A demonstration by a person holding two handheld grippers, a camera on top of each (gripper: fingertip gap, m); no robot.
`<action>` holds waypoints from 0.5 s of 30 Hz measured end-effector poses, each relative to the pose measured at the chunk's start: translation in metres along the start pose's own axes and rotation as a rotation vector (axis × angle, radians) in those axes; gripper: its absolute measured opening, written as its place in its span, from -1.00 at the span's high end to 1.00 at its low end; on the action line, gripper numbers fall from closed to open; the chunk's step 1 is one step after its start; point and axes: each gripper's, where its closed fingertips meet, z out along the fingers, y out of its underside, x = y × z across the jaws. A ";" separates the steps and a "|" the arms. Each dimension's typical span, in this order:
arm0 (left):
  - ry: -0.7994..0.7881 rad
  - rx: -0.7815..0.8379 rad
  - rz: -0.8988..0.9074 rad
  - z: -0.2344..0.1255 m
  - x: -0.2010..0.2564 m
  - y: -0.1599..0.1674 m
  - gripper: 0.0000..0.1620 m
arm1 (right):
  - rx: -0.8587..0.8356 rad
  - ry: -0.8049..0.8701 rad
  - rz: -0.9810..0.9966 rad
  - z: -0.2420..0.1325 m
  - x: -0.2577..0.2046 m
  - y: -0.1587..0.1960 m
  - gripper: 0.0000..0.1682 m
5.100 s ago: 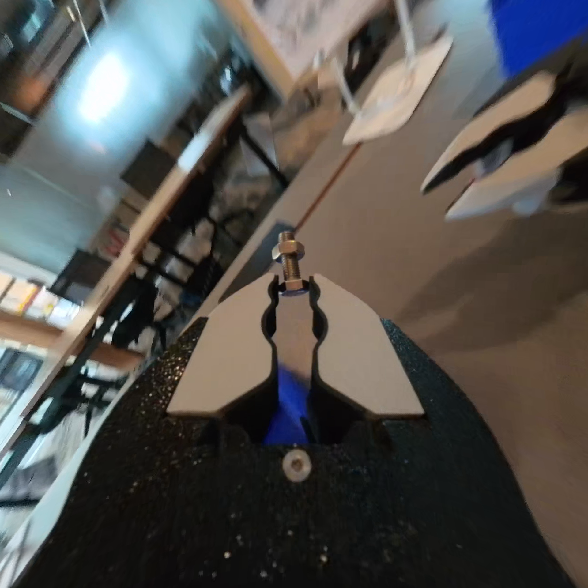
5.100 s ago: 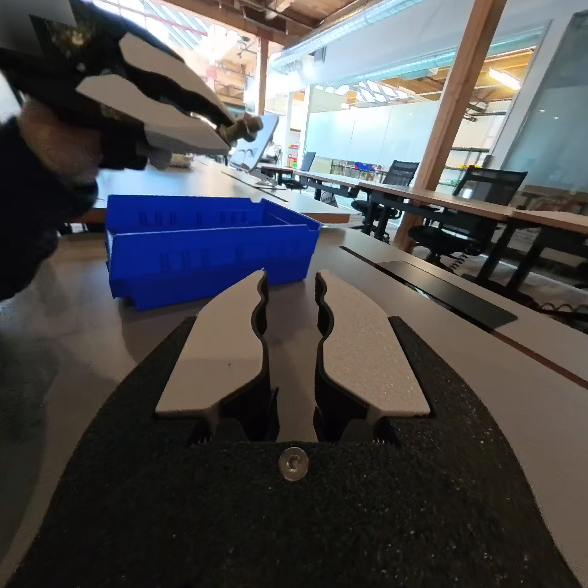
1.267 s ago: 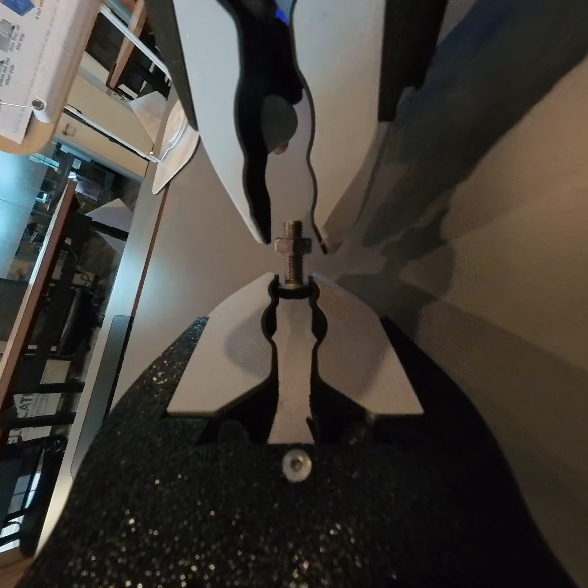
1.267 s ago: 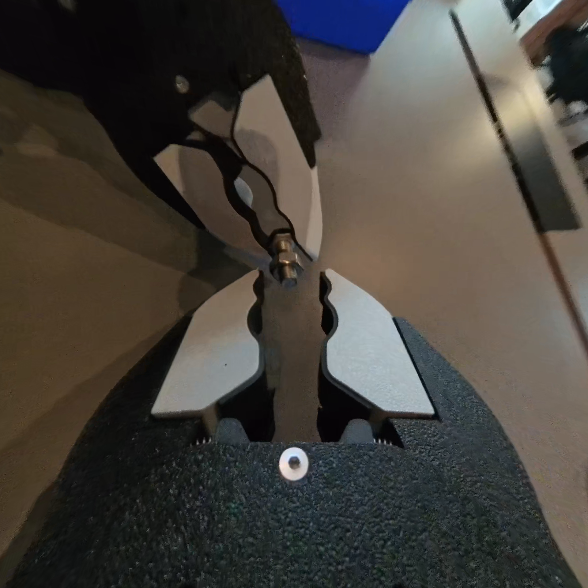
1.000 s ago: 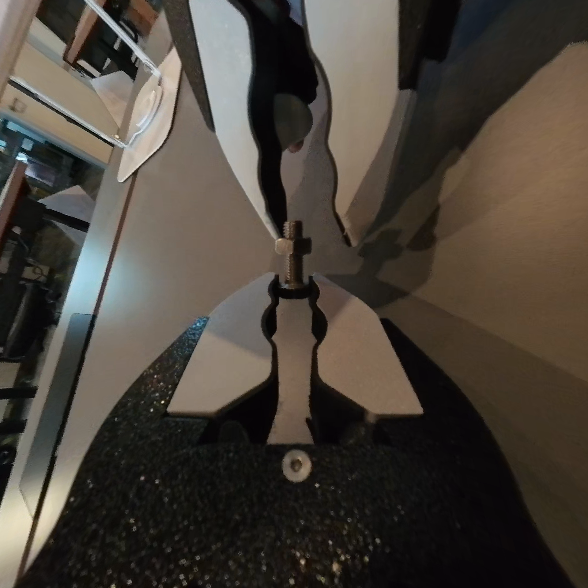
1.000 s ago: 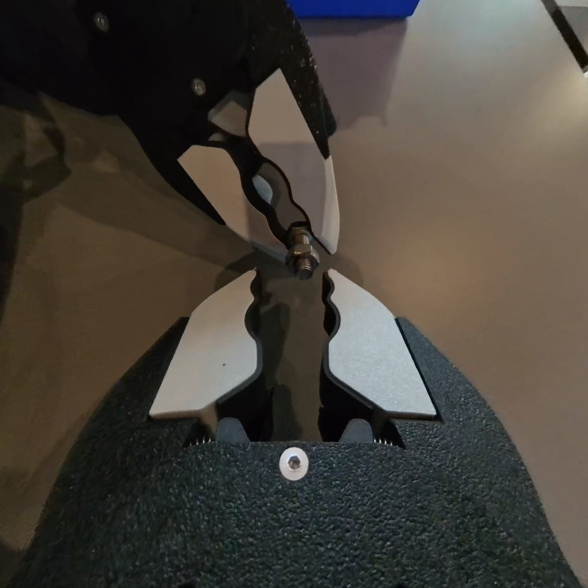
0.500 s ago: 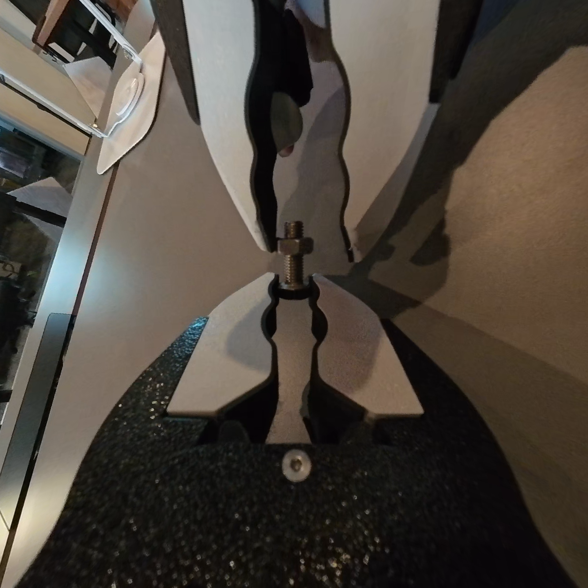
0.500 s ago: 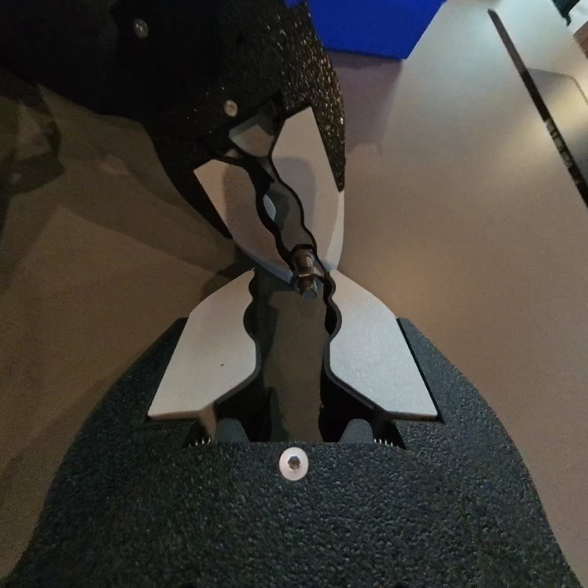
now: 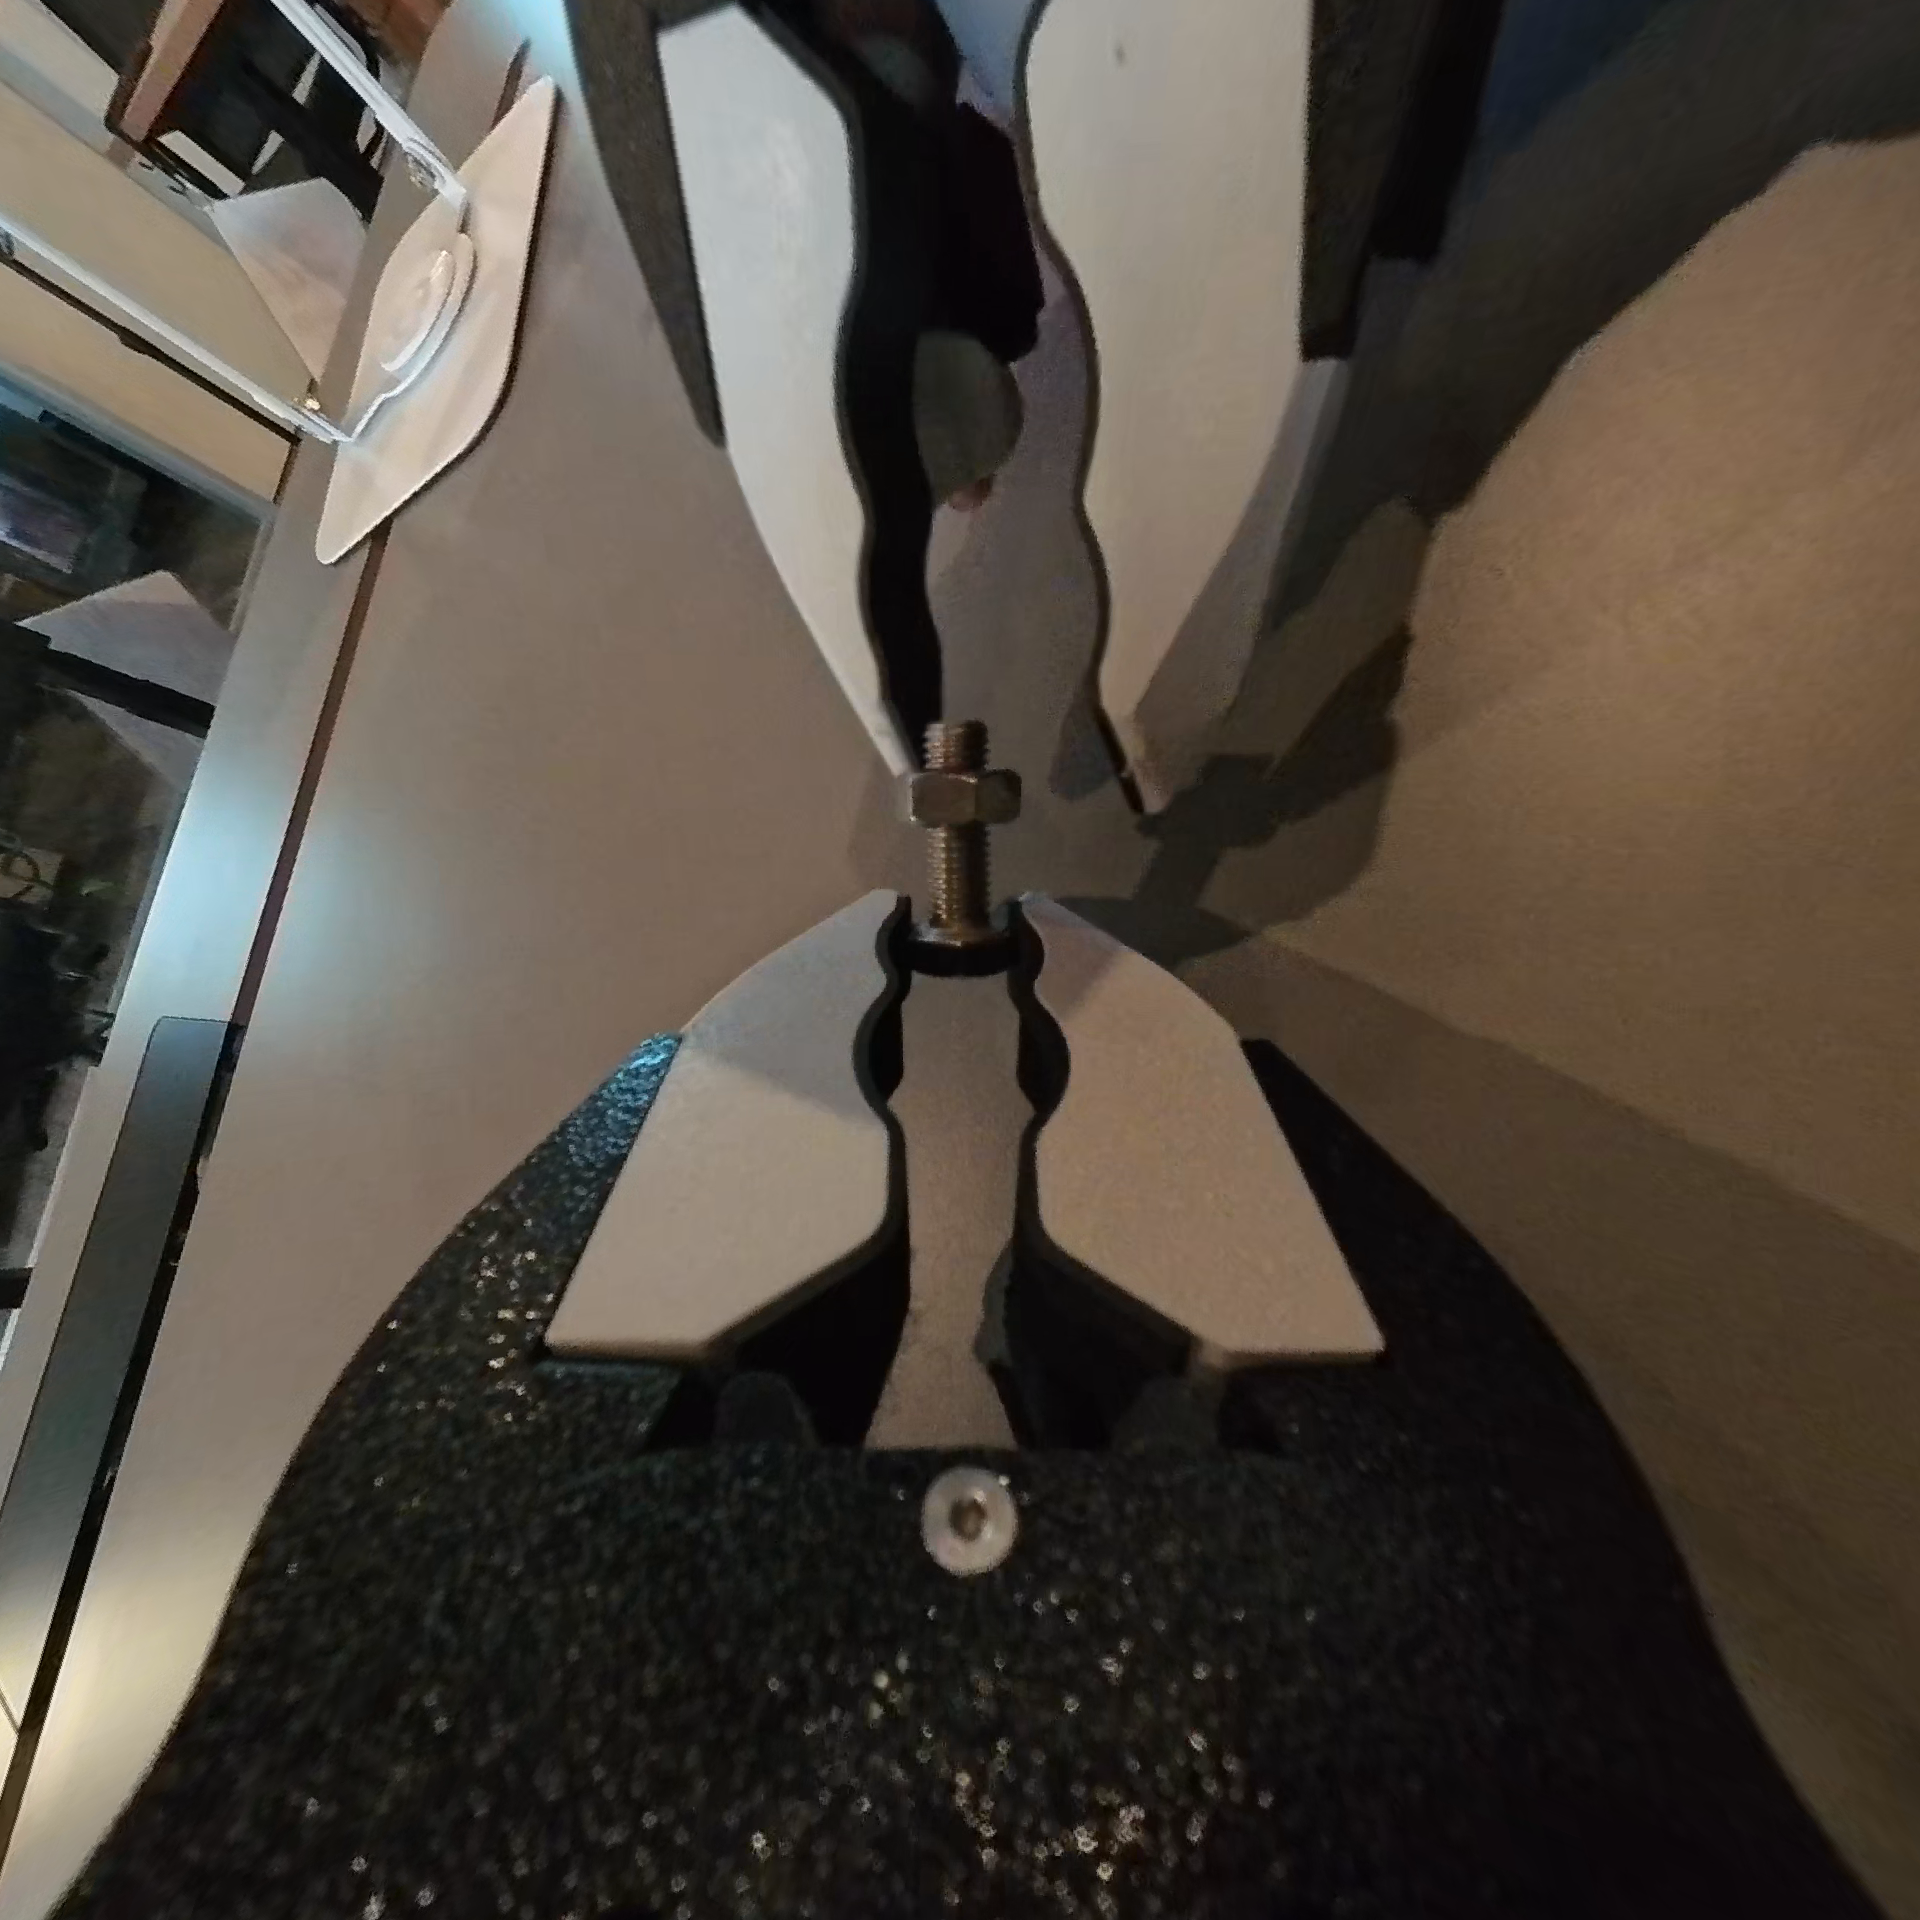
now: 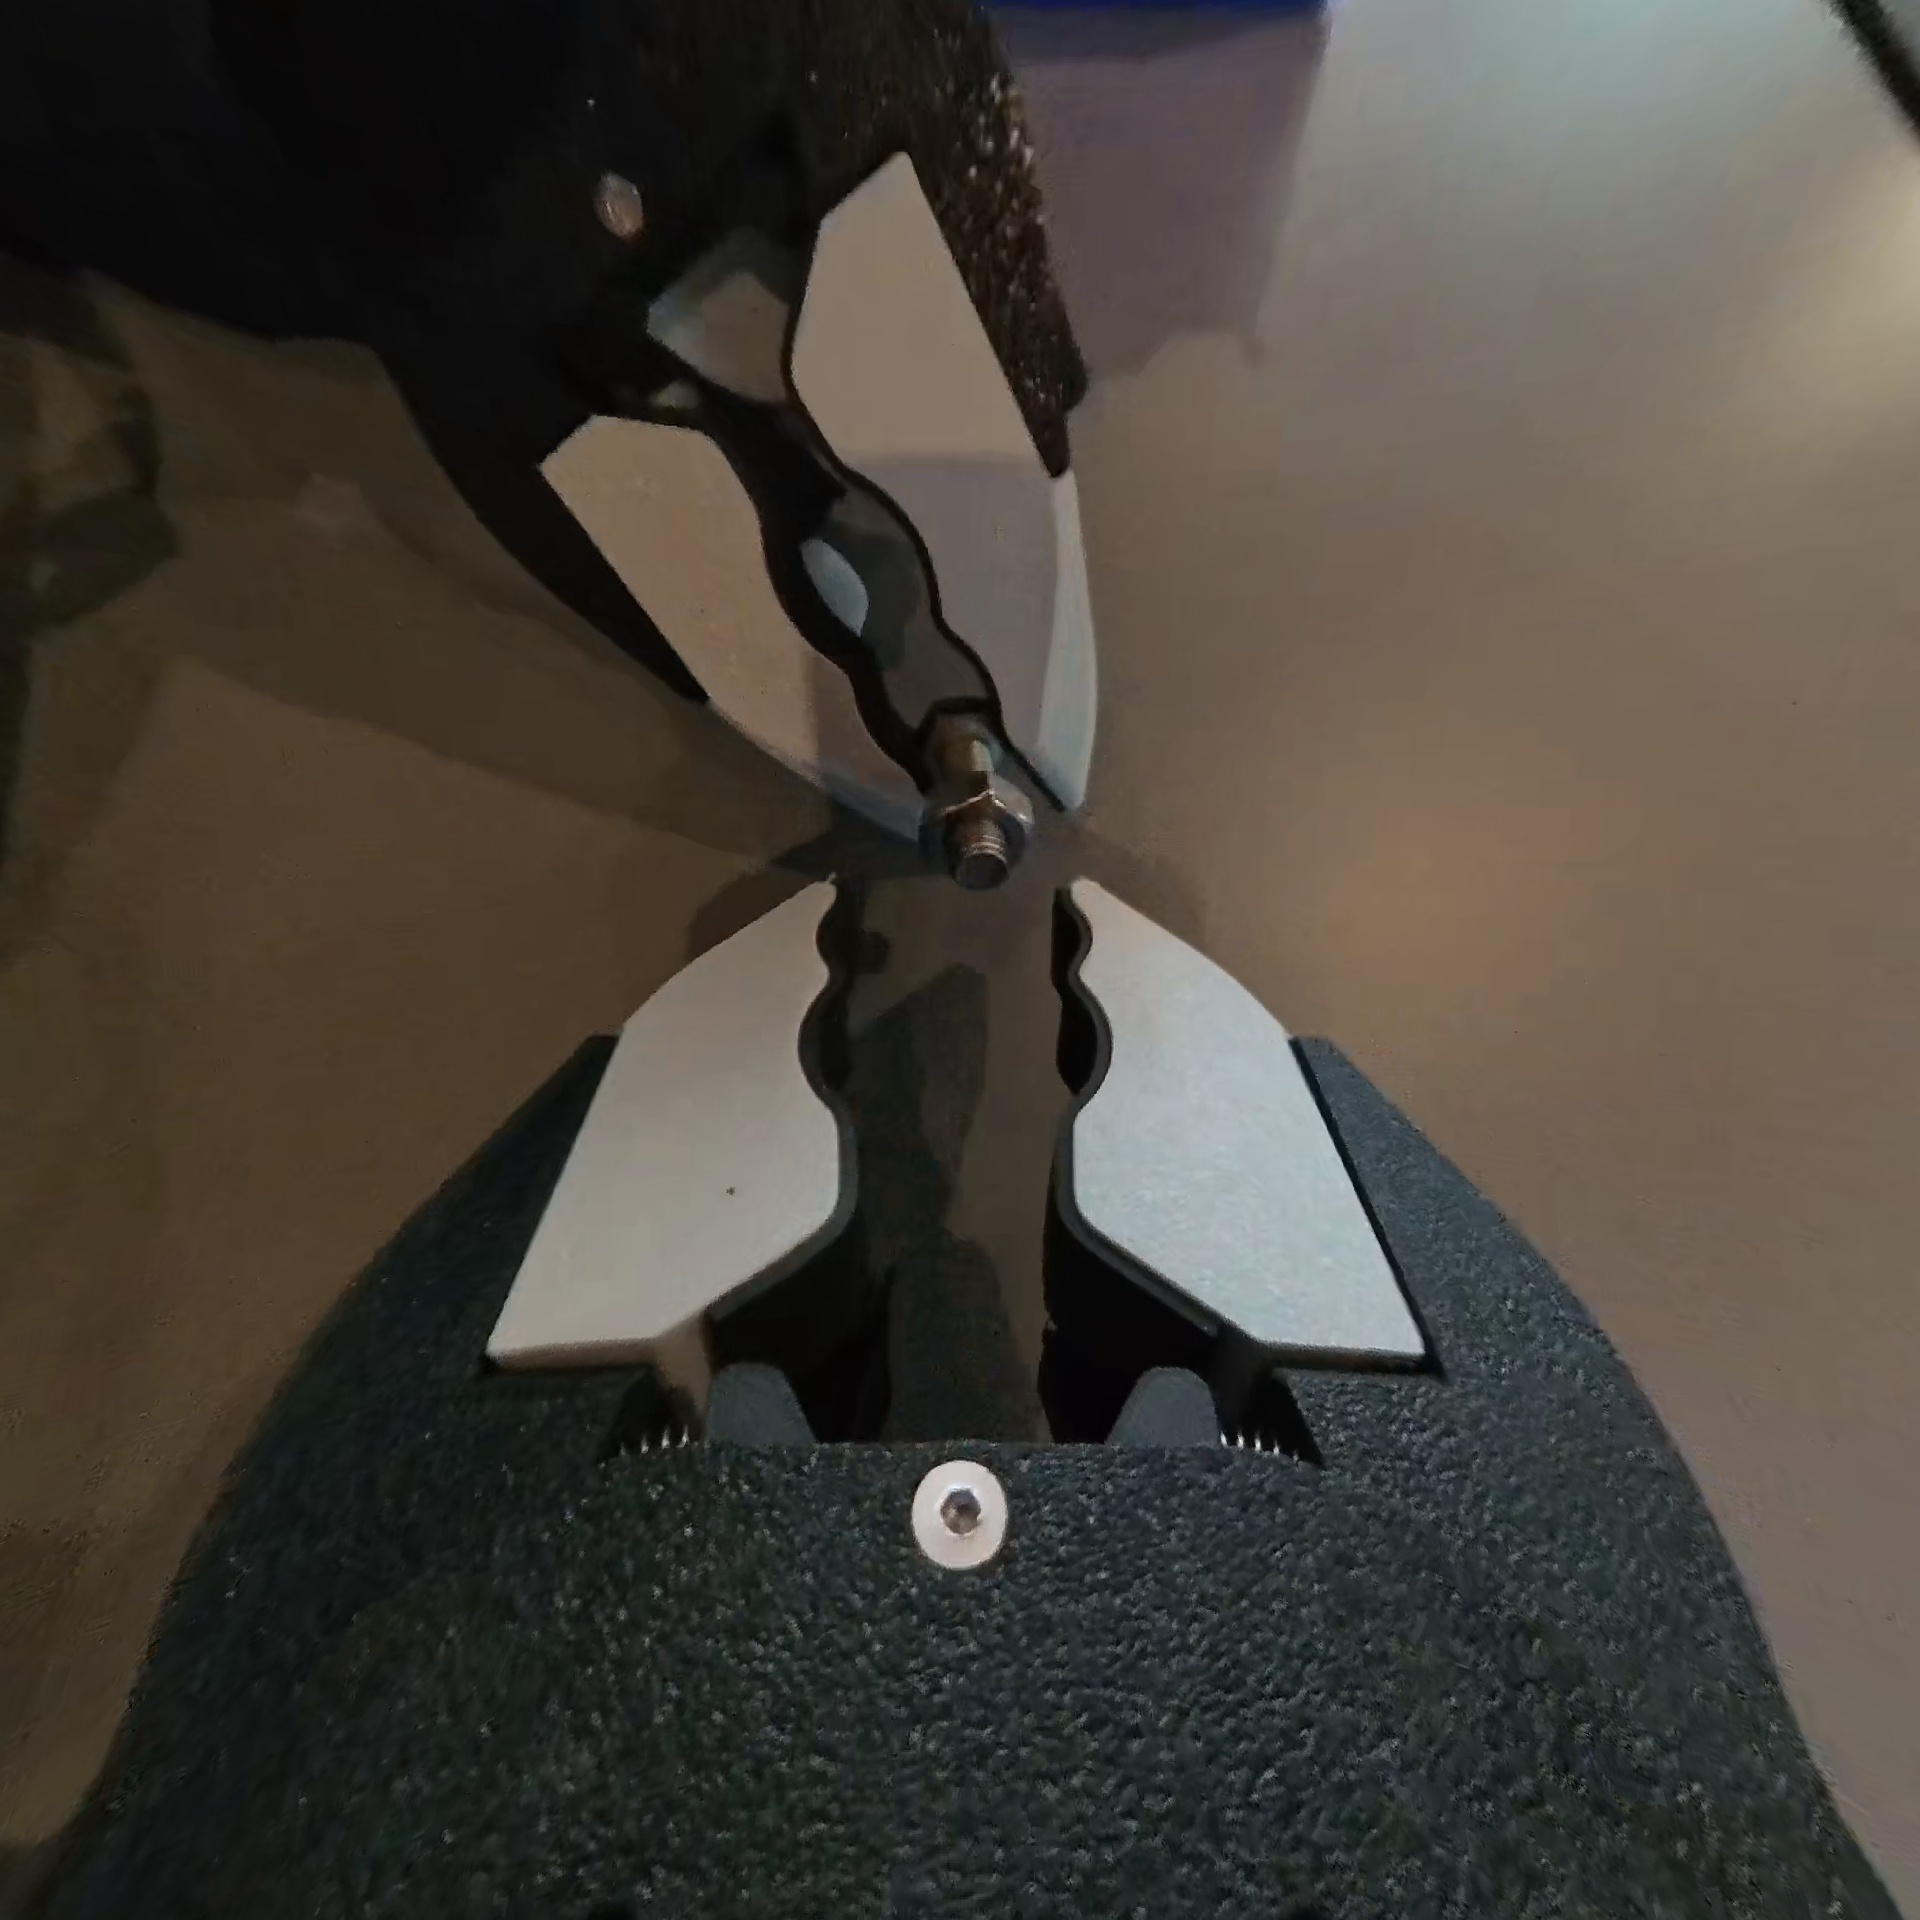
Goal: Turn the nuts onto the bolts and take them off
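Note:
My left gripper [image 9: 958, 925] is shut on the head of a steel bolt [image 9: 958, 868], which points straight out from its tips. A hex nut [image 9: 964, 798] sits on the thread near the bolt's free end. My right gripper [image 9: 1013, 774] faces it tip to tip and is open, with its fingertips level with the nut and bolt end. In the right wrist view the right gripper [image 10: 951, 894] is open and empty. The nut [image 10: 977, 826] and bolt end lie just beyond its tips, held by the left gripper [image 10: 971, 764]. Both hover low over the grey table [image 9: 571, 831].
A white flat stand base with a clear panel [image 9: 436, 312] lies at the far left of the table. A dark strip [image 9: 156, 1195] runs along the table's left edge. A sliver of a blue bin [image 10: 1143, 5] shows at the top of the right wrist view. Less than 4 cm separates the two grippers' tips.
Five seconds ago the grippers were apart and higher; they have since come tip to tip. In the last half second the right gripper drew back slightly, so the bolt end is no longer between its fingers.

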 end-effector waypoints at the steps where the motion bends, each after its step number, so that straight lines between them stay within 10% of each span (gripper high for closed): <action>1: 0.000 0.001 0.001 0.000 0.000 0.000 0.79 | 0.003 -0.016 0.004 0.002 -0.002 0.000 0.57; 15: -0.004 -0.006 0.024 0.001 0.002 0.000 0.79 | 0.074 0.013 -0.062 0.001 -0.008 -0.017 0.54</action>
